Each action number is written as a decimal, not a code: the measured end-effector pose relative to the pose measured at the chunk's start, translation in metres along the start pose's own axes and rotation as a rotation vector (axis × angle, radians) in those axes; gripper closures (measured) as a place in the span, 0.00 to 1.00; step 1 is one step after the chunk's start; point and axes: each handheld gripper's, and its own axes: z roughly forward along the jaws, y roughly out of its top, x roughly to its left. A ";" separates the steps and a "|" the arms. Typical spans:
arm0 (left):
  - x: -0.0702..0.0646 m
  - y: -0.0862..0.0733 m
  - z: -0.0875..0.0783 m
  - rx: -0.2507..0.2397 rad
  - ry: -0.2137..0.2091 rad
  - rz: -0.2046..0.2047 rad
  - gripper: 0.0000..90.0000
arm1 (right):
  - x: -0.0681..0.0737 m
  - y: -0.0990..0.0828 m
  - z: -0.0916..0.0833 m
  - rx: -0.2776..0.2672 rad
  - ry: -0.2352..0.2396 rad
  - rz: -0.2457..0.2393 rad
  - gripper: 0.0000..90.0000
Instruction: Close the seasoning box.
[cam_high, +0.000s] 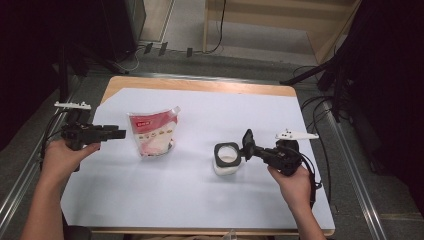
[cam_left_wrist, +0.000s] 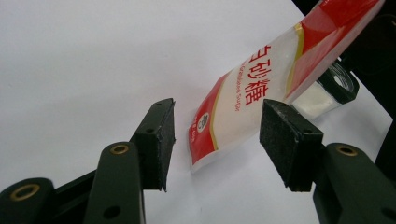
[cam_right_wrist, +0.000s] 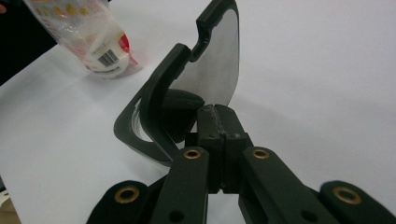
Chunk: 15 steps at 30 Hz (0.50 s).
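While the right gripper (cam_high: 248, 143) is sitting with its jaws pressed tight together, it looks like they're pinching the hinge edge of the flip lid (cam_right_wrist: 212, 60) on a small sugar jar (cam_high: 226, 159). That lid is standing up and open right in front of the jaws in the right gripper view, shiny inner face showing, and the jar's black rim (cam_right_wrist: 135, 135) is curving away just below it. From above, the jar is sitting on the white sheet (cam_high: 200, 200) a bit right of the middle, with white stuff inside, and the gripper is coming at it from the right, with the person's right hand (cam_high: 295, 182) holding it nearer the front edge.

Over on the left, the left gripper (cam_high: 121, 133) is hanging with its jaws spread apart and nothing between the pads (cam_left_wrist: 161, 140). It's pointing rightward at the red and white sugar pouch (cam_high: 151, 132), close by but not touching it. The pouch is propped up with its spout corner leaning right, sitting left of the jar and well apart from it. The left hand (cam_high: 62, 155) is gripping that tool out by the left edge of the table (cam_high: 200, 86).
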 end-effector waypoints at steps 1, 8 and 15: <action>0.000 0.000 0.000 -0.005 -0.001 -0.006 0.50 | 0.000 -0.001 0.001 0.000 0.003 0.004 1.00; 0.002 -0.001 0.002 0.000 0.008 -0.010 0.50 | 0.007 -0.001 0.008 0.006 0.019 -0.007 1.00; 0.001 -0.001 0.003 0.004 0.008 -0.016 0.50 | 0.009 -0.001 0.010 0.000 0.038 -0.005 1.00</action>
